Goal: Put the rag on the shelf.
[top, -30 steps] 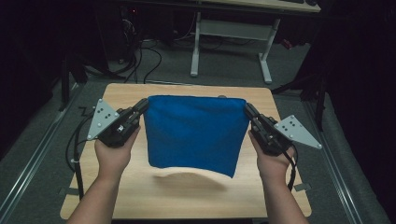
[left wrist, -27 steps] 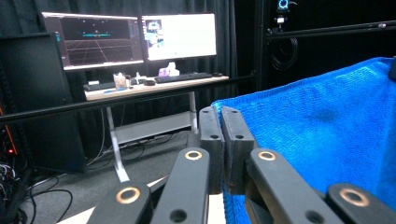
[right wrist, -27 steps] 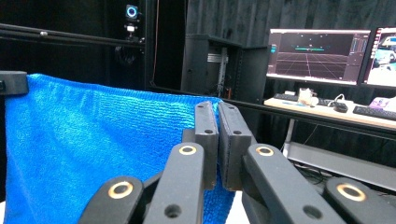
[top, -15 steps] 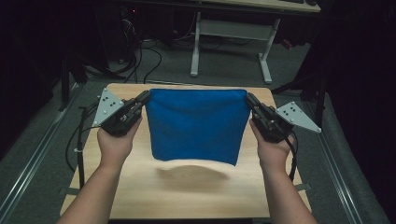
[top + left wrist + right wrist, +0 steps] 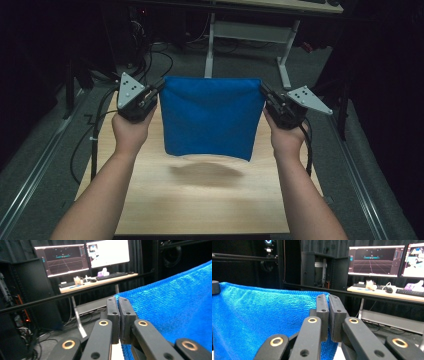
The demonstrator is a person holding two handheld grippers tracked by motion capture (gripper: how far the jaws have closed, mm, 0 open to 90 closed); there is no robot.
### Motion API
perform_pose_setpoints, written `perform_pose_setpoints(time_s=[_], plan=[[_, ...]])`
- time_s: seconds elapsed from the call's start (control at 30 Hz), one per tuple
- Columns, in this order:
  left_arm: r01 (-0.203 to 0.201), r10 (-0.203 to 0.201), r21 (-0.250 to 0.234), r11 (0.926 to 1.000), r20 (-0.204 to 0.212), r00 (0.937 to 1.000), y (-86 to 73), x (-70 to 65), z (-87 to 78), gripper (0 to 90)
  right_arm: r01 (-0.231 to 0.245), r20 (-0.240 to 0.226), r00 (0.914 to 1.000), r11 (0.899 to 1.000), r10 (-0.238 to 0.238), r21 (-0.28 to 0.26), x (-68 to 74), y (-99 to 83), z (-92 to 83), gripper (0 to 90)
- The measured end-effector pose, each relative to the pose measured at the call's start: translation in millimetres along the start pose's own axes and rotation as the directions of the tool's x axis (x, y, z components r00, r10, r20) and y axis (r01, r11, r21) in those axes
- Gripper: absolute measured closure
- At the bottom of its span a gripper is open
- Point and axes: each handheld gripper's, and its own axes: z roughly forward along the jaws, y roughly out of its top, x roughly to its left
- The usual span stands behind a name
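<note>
Above the pale wooden table (image 5: 210,200), the blue terry cloth (image 5: 210,117) hangs stretched nine-to-three o'clock, its top corners pinched equally in the shut left gripper (image 5: 159,91) and right gripper (image 5: 264,92).

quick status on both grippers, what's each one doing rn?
Left gripper: shut on the blue cloth, at its top left corner.
Right gripper: shut on the cloth, at its top right corner; the cloth hangs above the table.
</note>
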Motion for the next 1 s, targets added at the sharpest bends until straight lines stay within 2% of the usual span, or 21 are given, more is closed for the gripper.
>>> perform_pose_setpoints(time_s=[0.03,0.13,0.2,0.3,0.47,0.57,0.63,0.7,0.77,0.87,1.0], plan=[[-0.008,0.008,0.004,1.0,-0.003,1.0,0.6,1.3,4.5,88.6,0.0,0.0,1.0,1.0,0.0,0.0,0.0,0.0,0.0,88.1],[-0.036,0.036,0.014,0.9993,-0.015,0.9992,2.5,4.0,17.5,88.6,0.007,0.013,0.9999,1.0,-0.007,0.016,-7.4,-0.6,16.4,88.1],[-0.041,0.042,0.024,0.9989,-0.021,0.9989,3.0,6.6,25.4,88.6,0.006,0.013,0.9999,1.0,-0.006,0.015,-9.6,-0.7,20.2,88.1],[-0.021,0.022,0.031,0.9993,-0.036,0.9991,2.5,12.8,35.3,88.5,-0.001,0.017,0.9999,1.0,0.0,0.019,-16.9,-0.1,30.6,88.1],[0.008,-0.007,0.006,1.0,-0.073,0.9973,1.5,17.2,49.9,88.5,0.012,0.038,0.9992,1.0,-0.013,0.024,-24.0,0.7,52.6,88.1],[0.049,-0.05,-0.01,0.9987,-0.091,0.9946,-1.2,21.1,57.5,88.5,0.02,0.043,0.9988,0.999,-0.021,0.029,-26.8,0.4,59.4,88.1],[0.063,-0.064,-0.011,0.9979,-0.109,0.992,-4.1,21.3,62.9,88.4,0.019,0.052,0.9984,0.999,-0.021,0.028,-28.5,-0.5,65.2,88.1],[0.075,-0.074,0.003,0.9972,-0.124,0.9895,-8.1,20.3,69.0,88.4,0.047,0.076,0.9958,0.998,-0.051,0.052,-28.1,-4.7,75.2,88.1],[0.083,-0.079,0.022,0.9963,-0.134,0.9878,-14.0,19.2,75.1,88.4,0.046,0.08,0.9955,0.997,-0.051,0.064,-28.1,-7.2,78.7,88.1],[0.09,-0.081,0.055,0.9944,-0.148,0.9857,-24.1,19.3,82.8,88.4,0.069,0.092,0.9926,0.991,-0.079,0.11,-29.7,-16.8,88.7,88.1],[0.101,-0.086,0.101,0.9897,-0.139,0.9865,-34.7,23.0,90.0,88.4,0.081,0.087,0.9917,0.985,-0.095,0.151,-35.0,-26.6,97.8,88.1]])
